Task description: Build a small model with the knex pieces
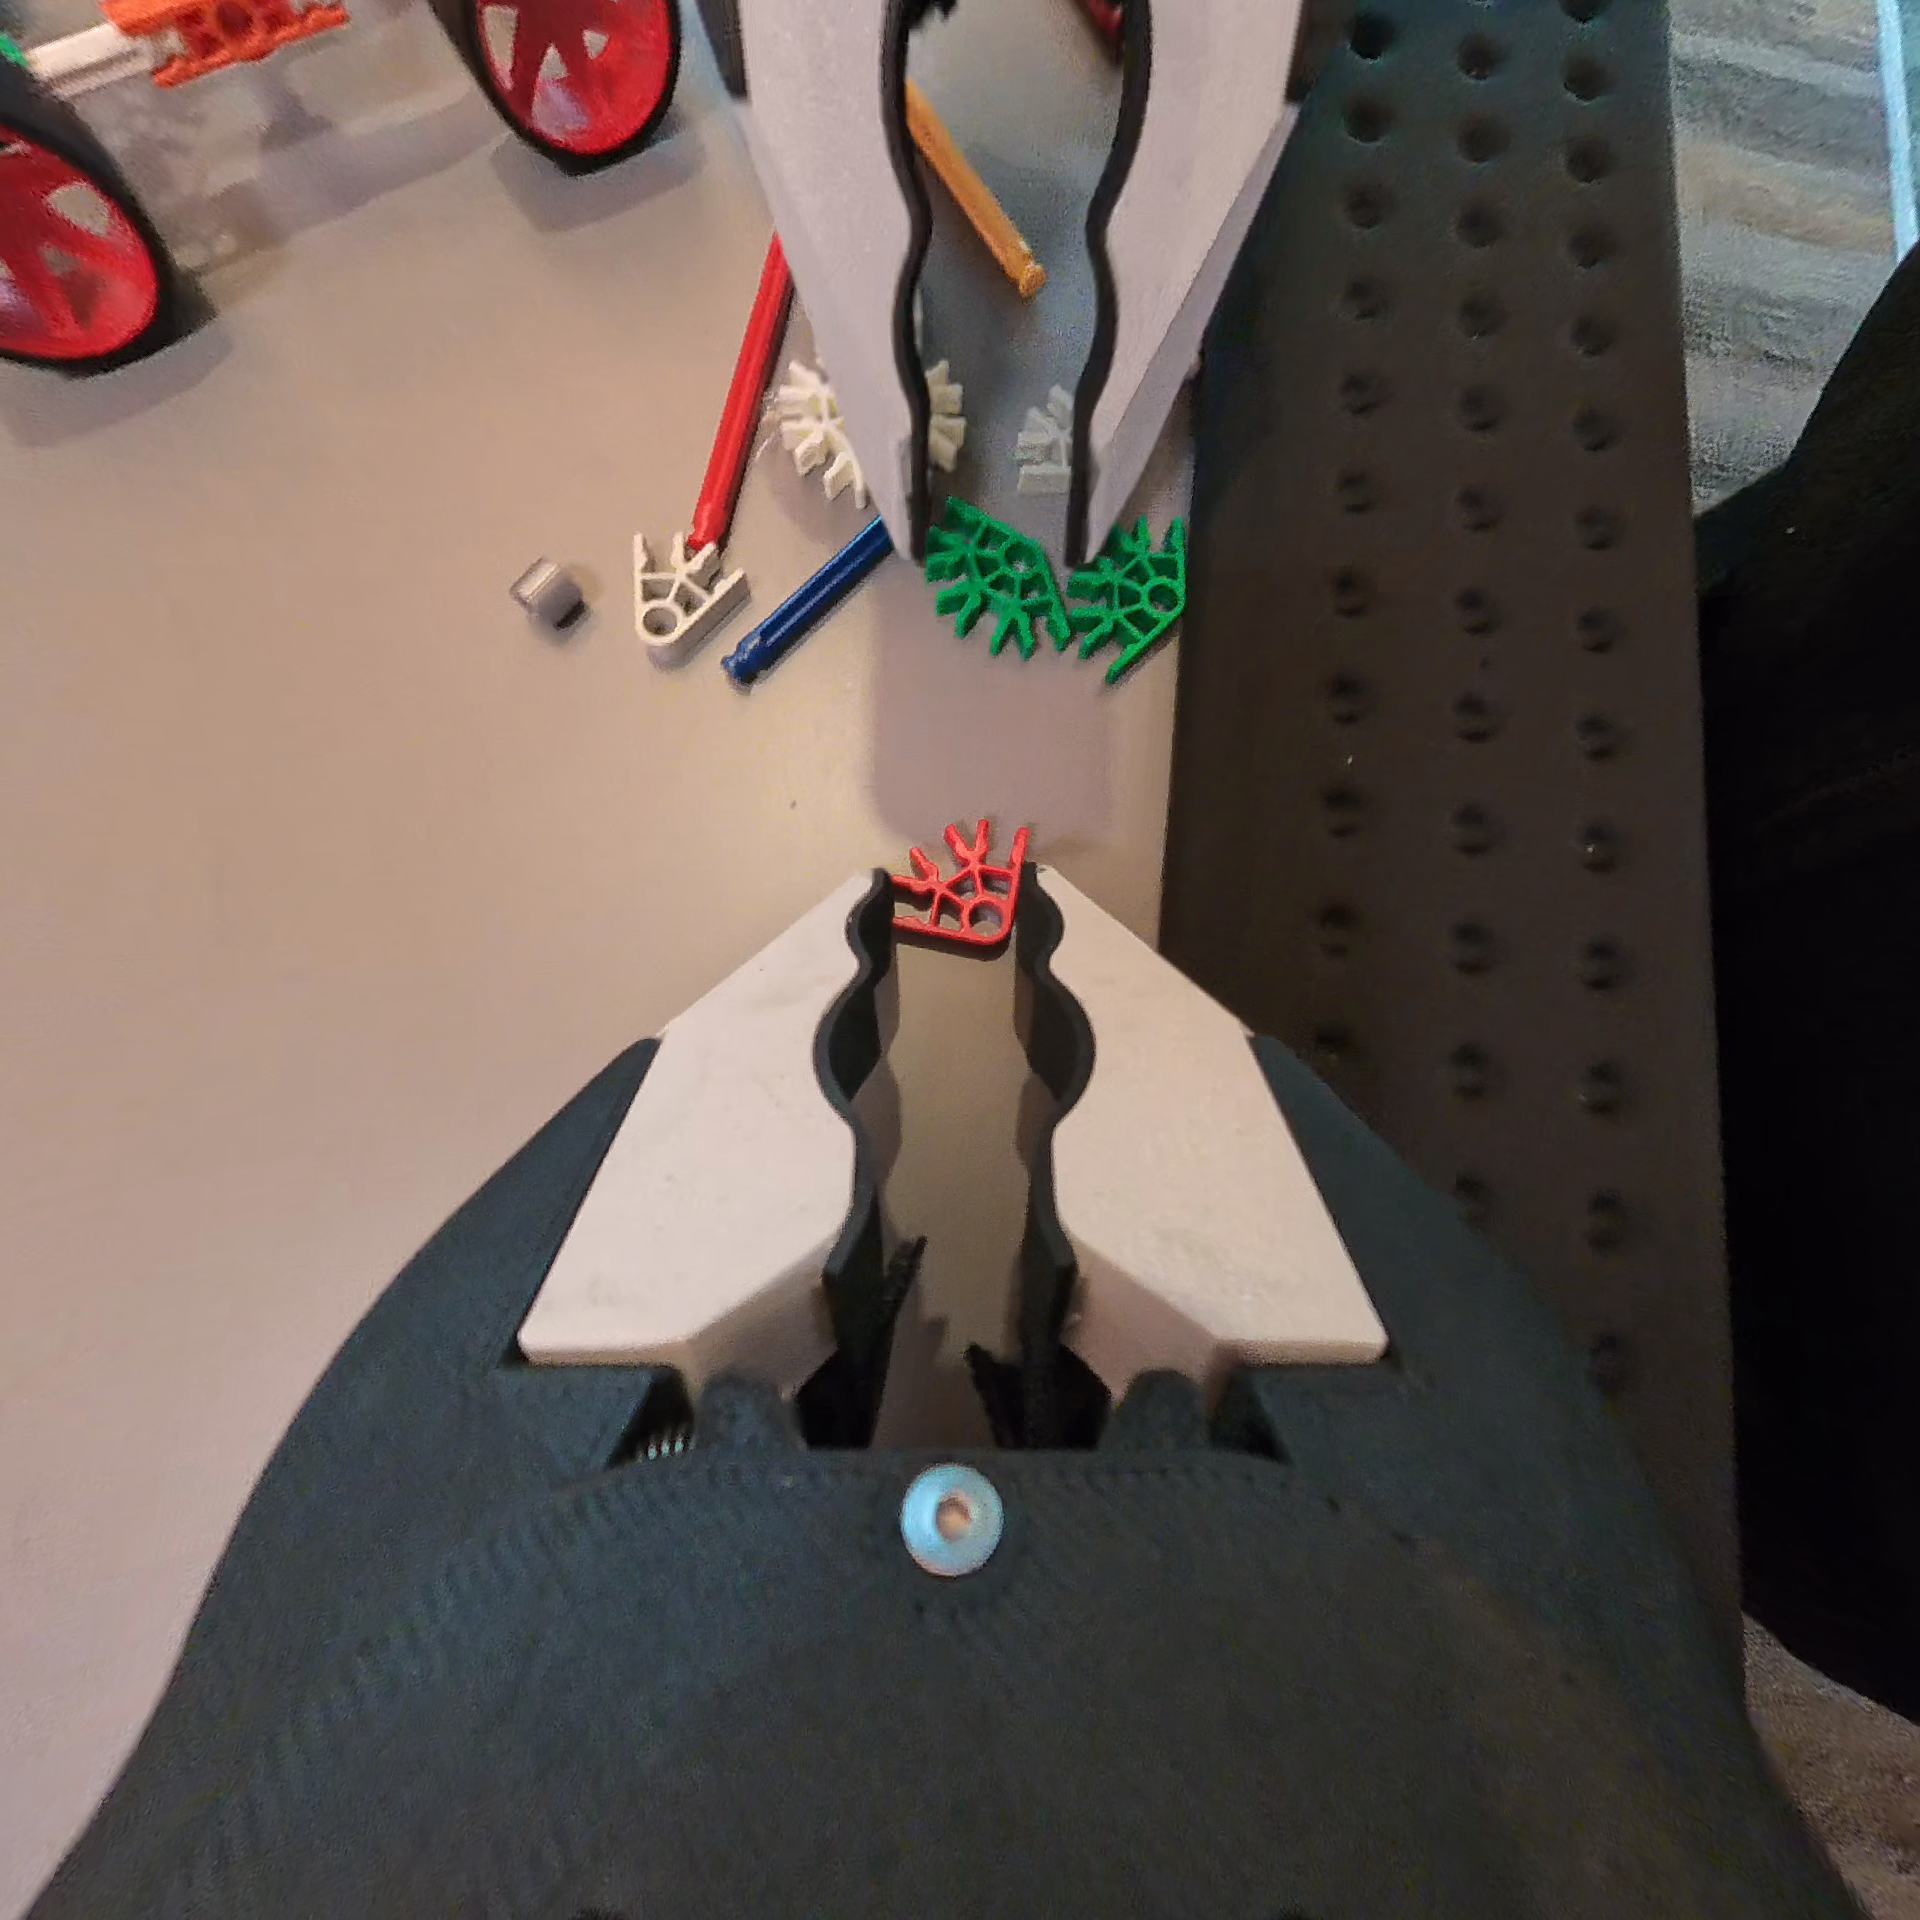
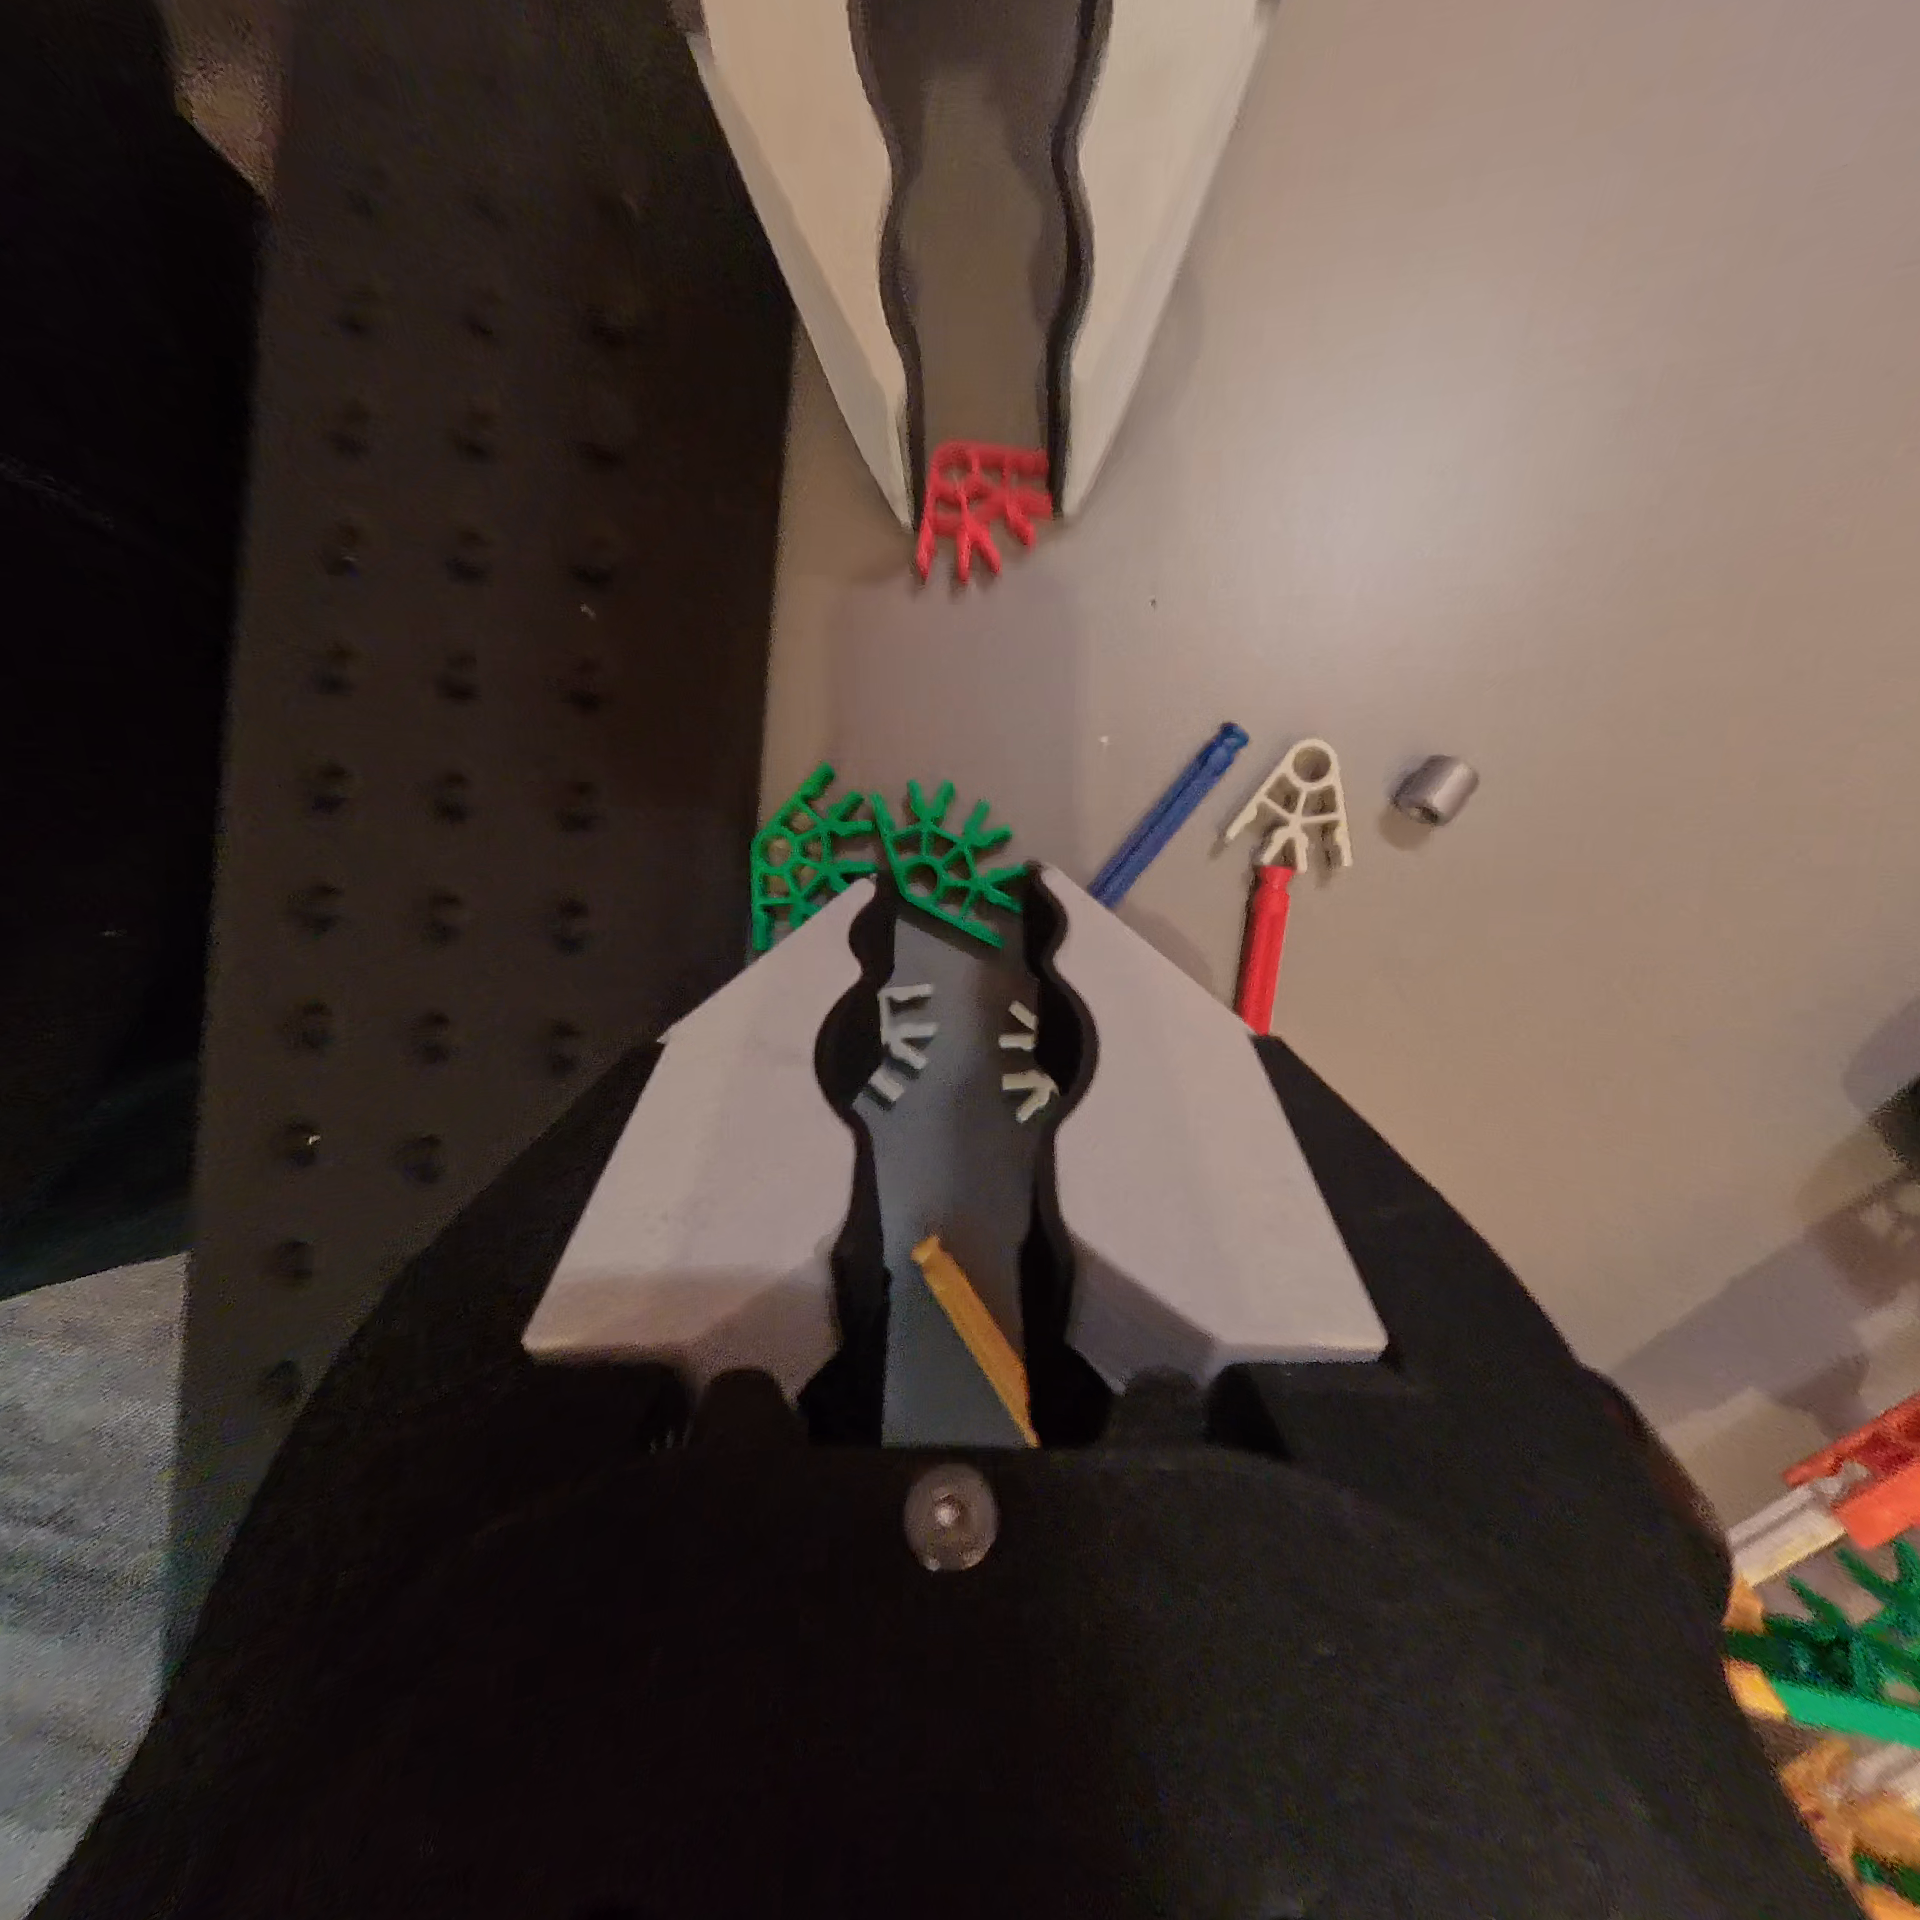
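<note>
My left gripper (image 1: 958,883) is shut on a small red connector (image 1: 956,896), held by its edges at the fingertips above the grey table (image 1: 364,935). The right wrist view shows the same grip (image 2: 977,509). My right gripper (image 2: 956,878) is down at the table with its tips closed on a green connector (image 2: 940,868), which spans from pad to pad. In the left wrist view that gripper (image 1: 997,540) comes in from the top. A second green connector (image 1: 1132,597) lies touching the first, beside the right gripper's finger.
A black perforated board (image 1: 1455,727) borders the table. A blue rod (image 1: 810,603), a white connector (image 1: 681,603) on a red rod (image 1: 743,395), a grey spacer (image 1: 551,594), pale snowflake connectors (image 1: 816,426), an orange rod (image 1: 971,197) and red wheels (image 1: 571,73) lie nearby.
</note>
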A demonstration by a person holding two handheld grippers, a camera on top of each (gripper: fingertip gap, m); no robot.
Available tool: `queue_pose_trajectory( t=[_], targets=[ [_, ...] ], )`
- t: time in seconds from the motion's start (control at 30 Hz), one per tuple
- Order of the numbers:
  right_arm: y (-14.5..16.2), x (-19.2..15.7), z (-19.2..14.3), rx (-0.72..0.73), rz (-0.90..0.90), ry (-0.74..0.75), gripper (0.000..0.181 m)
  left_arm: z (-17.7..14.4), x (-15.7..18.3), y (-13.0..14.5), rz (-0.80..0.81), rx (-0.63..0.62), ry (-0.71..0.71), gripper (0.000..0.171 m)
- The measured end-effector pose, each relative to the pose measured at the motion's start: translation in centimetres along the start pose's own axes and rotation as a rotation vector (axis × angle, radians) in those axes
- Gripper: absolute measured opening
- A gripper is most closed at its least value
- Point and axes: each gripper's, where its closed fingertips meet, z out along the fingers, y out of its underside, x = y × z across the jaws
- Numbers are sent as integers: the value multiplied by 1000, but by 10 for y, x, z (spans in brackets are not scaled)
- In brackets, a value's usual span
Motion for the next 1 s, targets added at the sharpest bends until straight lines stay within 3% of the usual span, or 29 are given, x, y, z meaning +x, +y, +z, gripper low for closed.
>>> queue_pose_trajectory(
  t=[0.23,0.33,0.43,0.63,0.73,0.77,0.87,0.93,1.0],
  targets=[
    [-6,7,6,14,13,13,20,-19,-10,9,-61,38,-66,21],
    [-28,13,4,73,27,12,20,-44,-27,8,-99,79,-151,21],
    [-82,39,-3,181,12,66,20,-95,-61,12,-156,112,-314,20],
    [-247,144,-8,382,-74,254,21,-224,-167,49,-292,113,-687,20],
    [-306,188,11,418,-77,262,23,-258,-211,72,-386,103,-748,22],
    [-316,198,21,412,-65,245,33,-265,-223,84,-403,73,-780,33],
    [-318,223,38,363,8,280,54,-289,-248,114,-479,48,-871,63],
    [-311,224,37,389,74,291,54,-315,-260,135,-532,69,-952,68],
    [-292,227,40,371,161,339,67,-340,-271,163,-614,63,-1026,82]
  ],
)
